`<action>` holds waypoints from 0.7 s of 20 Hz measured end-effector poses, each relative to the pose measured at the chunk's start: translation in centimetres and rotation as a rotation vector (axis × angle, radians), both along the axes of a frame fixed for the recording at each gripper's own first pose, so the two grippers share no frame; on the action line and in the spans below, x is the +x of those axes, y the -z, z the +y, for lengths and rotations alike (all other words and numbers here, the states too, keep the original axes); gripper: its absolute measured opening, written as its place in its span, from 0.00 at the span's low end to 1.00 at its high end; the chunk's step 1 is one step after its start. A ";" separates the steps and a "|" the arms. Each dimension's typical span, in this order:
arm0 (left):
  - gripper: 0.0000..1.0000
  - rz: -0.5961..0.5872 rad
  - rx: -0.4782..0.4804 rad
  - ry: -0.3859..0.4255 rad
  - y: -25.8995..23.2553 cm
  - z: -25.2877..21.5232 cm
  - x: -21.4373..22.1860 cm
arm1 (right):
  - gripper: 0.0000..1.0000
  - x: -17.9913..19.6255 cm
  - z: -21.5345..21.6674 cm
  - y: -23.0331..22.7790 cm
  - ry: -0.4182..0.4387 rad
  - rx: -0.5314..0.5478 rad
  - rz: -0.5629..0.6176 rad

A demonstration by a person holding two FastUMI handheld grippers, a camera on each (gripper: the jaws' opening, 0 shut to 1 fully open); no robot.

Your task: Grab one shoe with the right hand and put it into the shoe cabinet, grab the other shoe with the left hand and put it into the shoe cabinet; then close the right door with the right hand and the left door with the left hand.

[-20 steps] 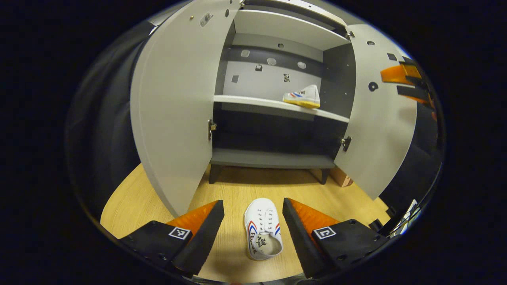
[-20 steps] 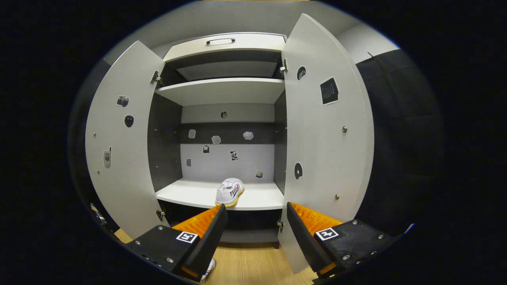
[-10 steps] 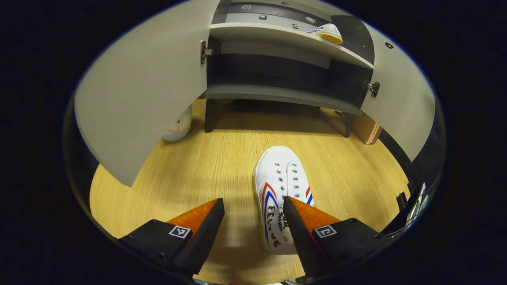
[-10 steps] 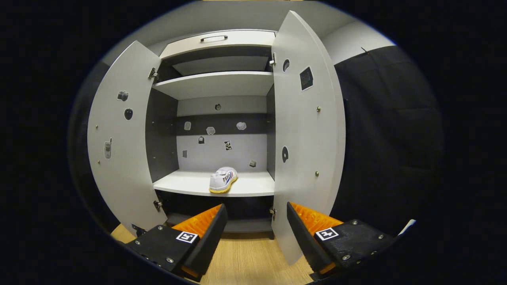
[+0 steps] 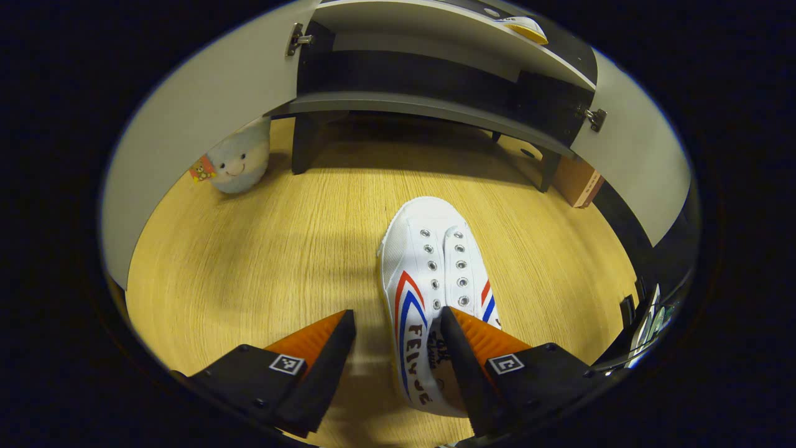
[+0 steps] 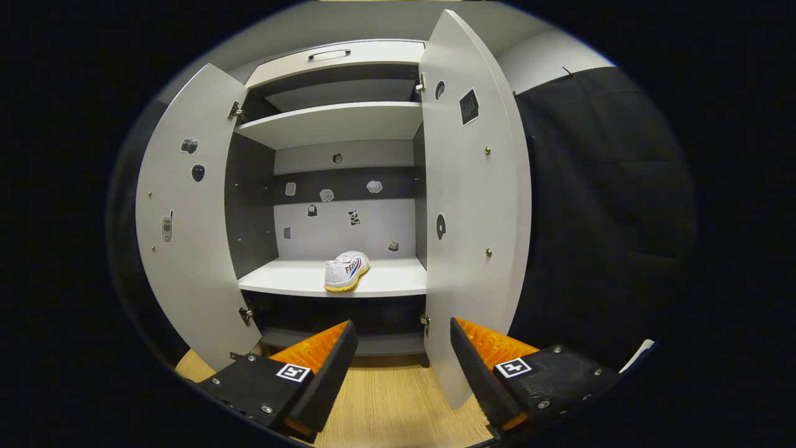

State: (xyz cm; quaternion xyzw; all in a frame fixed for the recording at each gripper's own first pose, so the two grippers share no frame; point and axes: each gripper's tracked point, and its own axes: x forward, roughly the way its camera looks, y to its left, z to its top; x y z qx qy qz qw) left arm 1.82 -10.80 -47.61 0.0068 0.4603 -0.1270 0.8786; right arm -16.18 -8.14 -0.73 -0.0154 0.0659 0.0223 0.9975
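Note:
A white sneaker with red and blue stripes (image 5: 429, 274) lies on the wooden floor, toe toward the shoe cabinet (image 5: 435, 112). My left gripper (image 5: 398, 348) hovers open over its heel end; the right finger covers part of the shoe's opening, the left finger is over bare floor. In the right gripper view the second white sneaker (image 6: 346, 270) rests on the cabinet's middle shelf (image 6: 385, 283). Both doors stand wide: the left door (image 6: 186, 230) and the right door (image 6: 472, 205). My right gripper (image 6: 401, 367) is open, back from the cabinet, holding nothing.
A round plush toy (image 5: 239, 163) sits on the floor beside the cabinet's left leg, under the left door (image 5: 186, 137). A brown box (image 5: 578, 183) stands by the right leg. Wooden floor (image 5: 261, 261) spreads to the left of the shoe.
My left gripper has tilted down and moved closer onto the floor shoe, which now lies partly under its right finger. My right gripper has drawn back a little from the cabinet.

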 end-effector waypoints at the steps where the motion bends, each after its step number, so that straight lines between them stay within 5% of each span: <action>1: 0.74 0.018 0.012 0.004 0.0 -0.2 -0.2 | 0.93 0.0 0.1 0.1 -0.001 0.003 0.004; 2: 0.57 0.026 0.031 0.018 -0.5 0.0 -0.1 | 0.93 0.0 0.2 0.2 -0.002 0.002 0.008; 4: 0.48 0.052 0.076 0.018 0.0 0.3 0.2 | 0.93 -0.1 0.4 0.5 -0.009 -0.003 0.018; 7: 0.09 0.066 0.072 -0.029 -0.2 0.9 0.4 | 0.93 -0.1 1.1 0.4 -0.023 0.005 0.021; 14: 0.07 0.034 0.096 0.007 -2.0 0.9 1.2 | 0.93 0.3 1.9 -0.4 -0.042 0.010 0.002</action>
